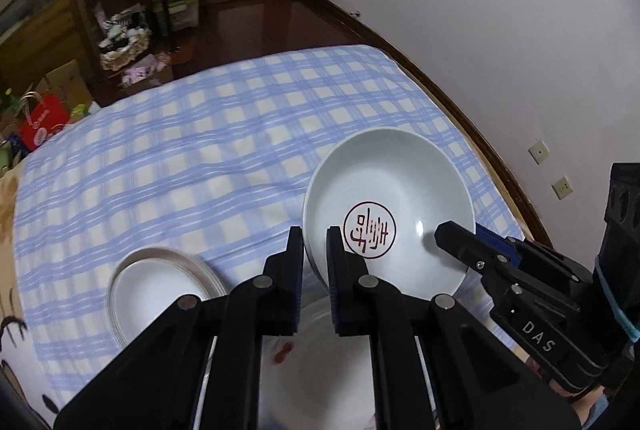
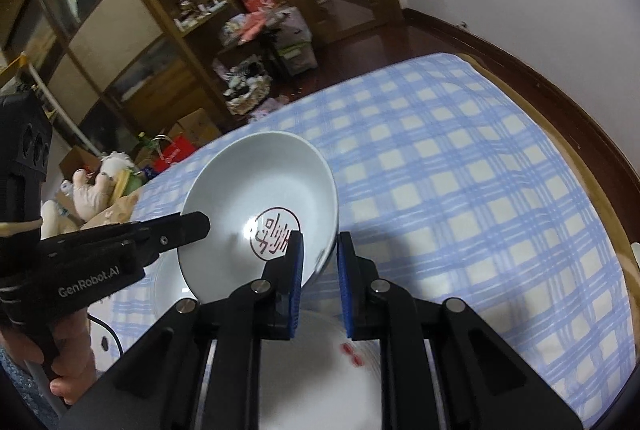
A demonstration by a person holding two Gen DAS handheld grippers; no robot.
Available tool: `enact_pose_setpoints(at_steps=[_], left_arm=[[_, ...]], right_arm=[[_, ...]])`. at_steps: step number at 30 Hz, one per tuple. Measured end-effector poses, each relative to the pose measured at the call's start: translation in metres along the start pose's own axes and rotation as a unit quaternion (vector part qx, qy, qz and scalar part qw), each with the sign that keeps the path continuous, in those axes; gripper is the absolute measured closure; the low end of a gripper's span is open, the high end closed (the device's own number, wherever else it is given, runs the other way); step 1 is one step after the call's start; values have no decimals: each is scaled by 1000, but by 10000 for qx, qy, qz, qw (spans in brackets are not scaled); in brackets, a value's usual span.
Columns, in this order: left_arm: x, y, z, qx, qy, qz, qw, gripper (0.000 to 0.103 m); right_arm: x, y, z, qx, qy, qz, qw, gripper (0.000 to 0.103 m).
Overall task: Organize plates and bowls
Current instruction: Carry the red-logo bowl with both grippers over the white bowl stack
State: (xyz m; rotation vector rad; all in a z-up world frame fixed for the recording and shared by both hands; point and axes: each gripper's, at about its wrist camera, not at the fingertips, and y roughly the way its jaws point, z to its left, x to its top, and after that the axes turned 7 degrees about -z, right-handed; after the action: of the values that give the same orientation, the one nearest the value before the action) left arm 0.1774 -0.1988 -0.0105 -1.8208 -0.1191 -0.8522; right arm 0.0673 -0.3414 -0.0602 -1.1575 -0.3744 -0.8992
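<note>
Both claws pinch one white bowl point(image 1: 390, 206) at opposite rims, holding it above the checked cloth point(image 1: 200, 150).

Left wrist view: the left gripper point(image 1: 314, 246) has its fingers pressed on the bowl's near-left rim, wall between the pads. At the bowl's right rim comes the right gripper point(image 1: 460, 236); only its upper finger shows, the other hidden under the bowl. The bowl tilts, its mouth facing up and towards the camera, and holds nothing; a red round seal mark sits on its floor. Below the bowl lies a white plate point(image 1: 316, 370) with a blurred red mark, mostly covered by the gripper body. Left of the bowl, a stack of white plates point(image 1: 160, 294) rests on the cloth, its near edge cut off by the gripper.

Right wrist view: the right gripper point(image 2: 320, 258) clamps the bowl's point(image 2: 260, 198) lower right rim, blue pads either side. The left gripper point(image 2: 192, 226) grips the bowl's left rim, one finger visible. A hand point(image 2: 72, 358) holds its handle. Under the bowl, the white plate point(image 2: 320, 370) is blurred and largely hidden.
</note>
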Motion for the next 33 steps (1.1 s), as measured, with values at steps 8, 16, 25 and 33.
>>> enact_pose_setpoints(at_steps=[8,16,25,33], left_arm=[[-27,-50,41,286,-275,-203,9990,93],[-51,-86,80,515,-549,-398,9964,93],[-62,-96,117,658,-860,-609,9923,93],[-77,-79,143,925,-1046,-662,9880,93]], right_arm=[[-10,-12,60,295,-340,-53,9990,85],[-22,-13,110,472,-704,-68,9964,85],[-31,5,143,598,-980,28,9934,85],[-42,32,160,581,-1164,169,9914,85]])
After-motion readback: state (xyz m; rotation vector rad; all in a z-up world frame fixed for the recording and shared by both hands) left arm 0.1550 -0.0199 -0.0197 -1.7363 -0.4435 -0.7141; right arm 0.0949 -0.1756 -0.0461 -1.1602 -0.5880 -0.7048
